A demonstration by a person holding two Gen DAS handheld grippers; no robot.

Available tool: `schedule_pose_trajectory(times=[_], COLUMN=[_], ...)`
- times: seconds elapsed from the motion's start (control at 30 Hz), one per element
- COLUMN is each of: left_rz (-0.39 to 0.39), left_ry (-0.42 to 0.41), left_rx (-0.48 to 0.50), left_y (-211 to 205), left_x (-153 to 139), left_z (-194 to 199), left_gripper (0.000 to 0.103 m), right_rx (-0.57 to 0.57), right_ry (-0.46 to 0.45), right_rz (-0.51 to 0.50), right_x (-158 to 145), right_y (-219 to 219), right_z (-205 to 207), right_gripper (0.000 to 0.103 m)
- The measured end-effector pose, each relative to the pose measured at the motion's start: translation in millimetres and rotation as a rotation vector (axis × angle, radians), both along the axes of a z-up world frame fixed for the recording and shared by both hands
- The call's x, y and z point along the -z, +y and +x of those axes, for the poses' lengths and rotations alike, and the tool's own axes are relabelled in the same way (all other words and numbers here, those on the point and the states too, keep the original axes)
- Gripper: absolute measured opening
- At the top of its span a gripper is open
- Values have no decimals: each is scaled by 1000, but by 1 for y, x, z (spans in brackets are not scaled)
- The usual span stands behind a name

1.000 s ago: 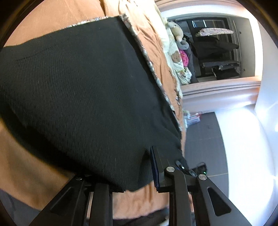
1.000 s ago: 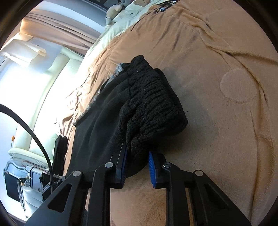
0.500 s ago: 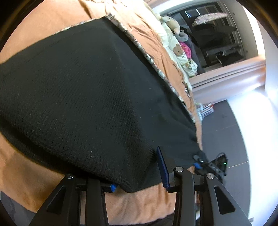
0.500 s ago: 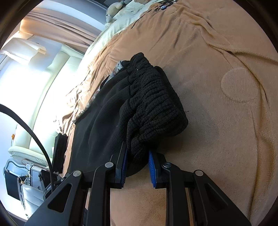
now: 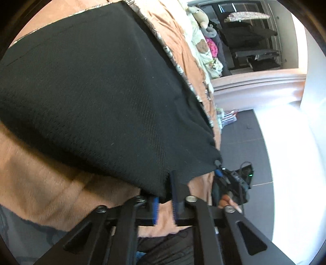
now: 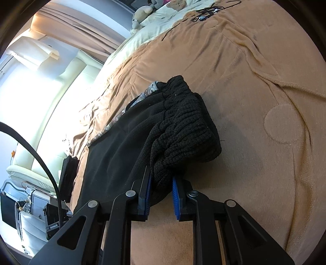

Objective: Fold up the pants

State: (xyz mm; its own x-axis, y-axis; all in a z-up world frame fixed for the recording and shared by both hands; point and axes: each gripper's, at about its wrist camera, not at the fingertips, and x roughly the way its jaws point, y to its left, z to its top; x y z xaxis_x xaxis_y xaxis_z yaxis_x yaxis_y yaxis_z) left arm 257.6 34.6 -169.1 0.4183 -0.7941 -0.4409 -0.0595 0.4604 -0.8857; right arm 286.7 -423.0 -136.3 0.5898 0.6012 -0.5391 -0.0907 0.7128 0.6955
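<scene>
A tan blanket [image 6: 254, 81] covers the bed; plush toys [image 5: 200, 15] at its far end; a cream sofa [image 6: 40, 161] left.

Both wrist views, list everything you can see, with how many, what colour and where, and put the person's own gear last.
pants: one, black knit, spread on the bed, waistband bunched at the right gripper
patterned fabric: one strip, grey-beige, along the pants' far edge
blanket: one, tan, covering the bed
pale bedding: one, cream with bear print, at the head of the bed
soft toys: a few, beige and pink, by the pillows
cables: a tangle, black, at the head end
sofa: one, cream, beside the bed
left gripper: black with blue pads, just closed on the pants' hem corner
right gripper: black with blue pads, clamped on the waistband
</scene>
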Motion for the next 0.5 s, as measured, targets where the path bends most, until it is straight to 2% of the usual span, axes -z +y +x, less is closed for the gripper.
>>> schedule_pose_trajectory(times=[0.17,0.23,0.3,0.37,0.43,0.5], left_rz=[-138,-168,-150,-70,-51,-32], left_ry=[19,22,17,22,29,29], left_rx=[-11,-23,-35,-80,-117,-172], left_y=[13,17,21,31,42,56], left_x=[5,4,3,2,5,8], left_z=[-9,-10,-11,-13,-15,-19], left_gripper=[2,2,2,5,16,45], right_rx=[3,3,1,0,-3,-3], right_ry=[-7,-8,-5,3,18,34], right_rz=[0,-2,-5,-15,-17,-9], right_x=[-3,-3,-2,-1,1,2], right_y=[-2,-2,-2,-2,-2,-3], right_z=[-1,0,0,0,1,2], right_gripper=[15,15,15,15,16,16])
